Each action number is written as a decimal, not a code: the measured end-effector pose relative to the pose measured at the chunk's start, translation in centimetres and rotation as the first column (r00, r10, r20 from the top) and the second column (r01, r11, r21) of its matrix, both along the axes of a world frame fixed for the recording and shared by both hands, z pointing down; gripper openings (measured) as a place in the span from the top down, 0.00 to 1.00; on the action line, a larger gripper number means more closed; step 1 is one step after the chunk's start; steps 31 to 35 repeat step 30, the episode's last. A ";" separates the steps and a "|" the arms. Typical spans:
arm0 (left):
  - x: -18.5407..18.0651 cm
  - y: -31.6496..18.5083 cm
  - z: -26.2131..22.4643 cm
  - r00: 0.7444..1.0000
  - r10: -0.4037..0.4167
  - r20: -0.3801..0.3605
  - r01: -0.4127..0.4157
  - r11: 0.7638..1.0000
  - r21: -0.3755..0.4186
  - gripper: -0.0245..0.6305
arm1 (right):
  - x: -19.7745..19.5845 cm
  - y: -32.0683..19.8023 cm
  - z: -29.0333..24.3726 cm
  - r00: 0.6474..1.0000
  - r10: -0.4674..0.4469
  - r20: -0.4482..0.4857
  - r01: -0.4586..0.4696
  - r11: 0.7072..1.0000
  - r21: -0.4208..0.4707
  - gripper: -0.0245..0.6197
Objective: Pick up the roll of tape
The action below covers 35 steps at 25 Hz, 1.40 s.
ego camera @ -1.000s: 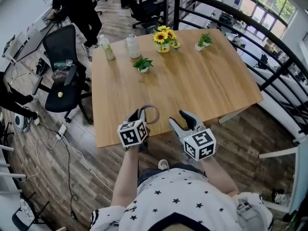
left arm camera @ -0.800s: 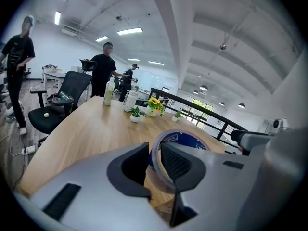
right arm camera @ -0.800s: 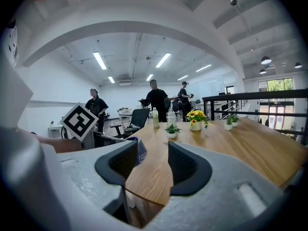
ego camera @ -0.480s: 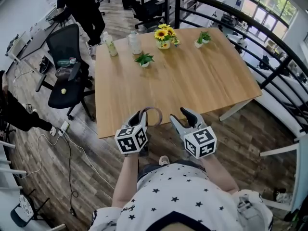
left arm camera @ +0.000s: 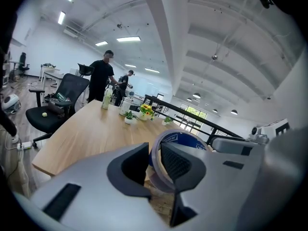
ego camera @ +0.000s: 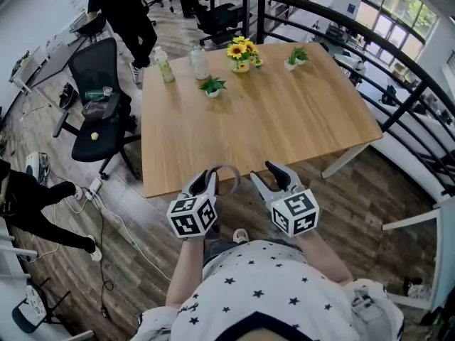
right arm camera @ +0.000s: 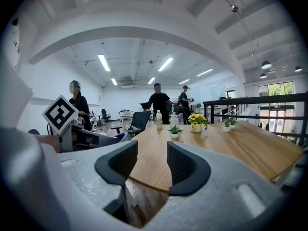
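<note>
The roll of tape [ego camera: 231, 168], a thin clear ring with a blue inner core [left arm camera: 185, 139], stands upright in my left gripper [ego camera: 213, 180]. Its band is pinched between the two pads [left arm camera: 154, 150]. It hangs off the wooden table [ego camera: 256, 119], just in front of the near edge. My right gripper [ego camera: 265, 174] is beside it to the right, open, with only the table and floor showing between its pads [right arm camera: 151, 160]. The left gripper's marker cube [right arm camera: 60, 114] shows at the left of the right gripper view.
At the table's far end stand a sunflower vase [ego camera: 242, 54], two small potted plants [ego camera: 212, 86] [ego camera: 298, 57] and two bottles [ego camera: 163, 66]. A black office chair [ego camera: 96, 98] is at the left, a black railing [ego camera: 398, 84] at the right. People stand beyond the table.
Both grippers have drawn back from the table's near edge toward the person, and the left one has carried the tape with it. Jaw openings look unchanged.
</note>
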State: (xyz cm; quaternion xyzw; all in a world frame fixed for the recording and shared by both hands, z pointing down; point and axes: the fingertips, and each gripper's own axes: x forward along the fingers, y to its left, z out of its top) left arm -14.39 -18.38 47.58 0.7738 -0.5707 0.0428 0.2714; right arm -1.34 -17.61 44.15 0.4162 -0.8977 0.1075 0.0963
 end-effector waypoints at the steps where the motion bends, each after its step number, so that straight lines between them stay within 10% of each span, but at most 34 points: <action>1: 0.1 0.3 0.0 1.000 -0.001 -0.001 0.001 1.000 0.000 0.85 | 0.1 0.3 0.0 1.000 -0.001 -0.003 0.001 1.000 -0.001 0.68; 35: 1.1 1.1 -0.5 1.000 0.025 -0.009 -0.025 1.000 0.010 0.85 | 1.5 0.8 -0.1 0.997 0.065 -0.042 -0.065 0.998 0.012 0.80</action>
